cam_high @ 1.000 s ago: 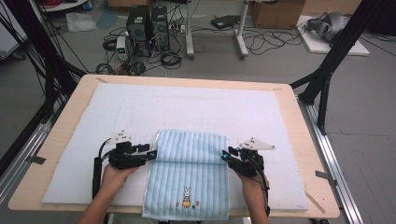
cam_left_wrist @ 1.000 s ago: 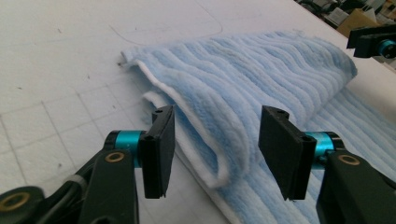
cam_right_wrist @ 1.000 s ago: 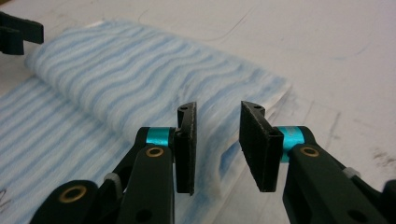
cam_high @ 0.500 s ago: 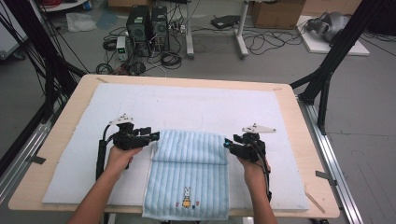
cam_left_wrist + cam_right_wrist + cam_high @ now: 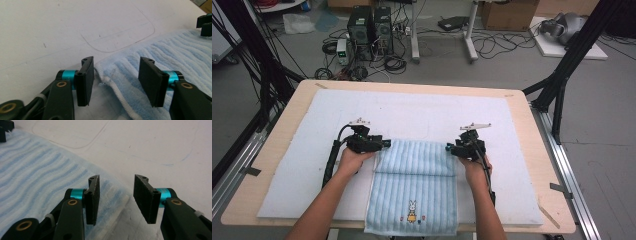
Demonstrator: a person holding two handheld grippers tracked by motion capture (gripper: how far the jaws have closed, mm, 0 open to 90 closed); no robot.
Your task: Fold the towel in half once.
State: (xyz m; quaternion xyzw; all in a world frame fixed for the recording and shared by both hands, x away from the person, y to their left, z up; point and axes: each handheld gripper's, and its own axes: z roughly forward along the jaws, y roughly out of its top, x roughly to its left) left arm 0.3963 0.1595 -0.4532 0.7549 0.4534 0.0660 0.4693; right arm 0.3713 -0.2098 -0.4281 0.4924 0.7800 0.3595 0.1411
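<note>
Towel (image 5: 414,187), pale blue and striped, lies folded on the white mat (image 5: 302,165) at the table's near edge. Both forearms reach forward, left gripper (image 5: 116,80) and right gripper (image 5: 116,197) at its far corners, jaws parted, gripping nothing; the left pair has just narrowed, the right too.

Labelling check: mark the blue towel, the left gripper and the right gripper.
blue towel (image 5: 414,192): high view, striped middle of its near layer.
left gripper (image 5: 115,76): left gripper view, gap midway between its fingertips.
right gripper (image 5: 116,195): right gripper view, gap midway between its fingertips.
</note>
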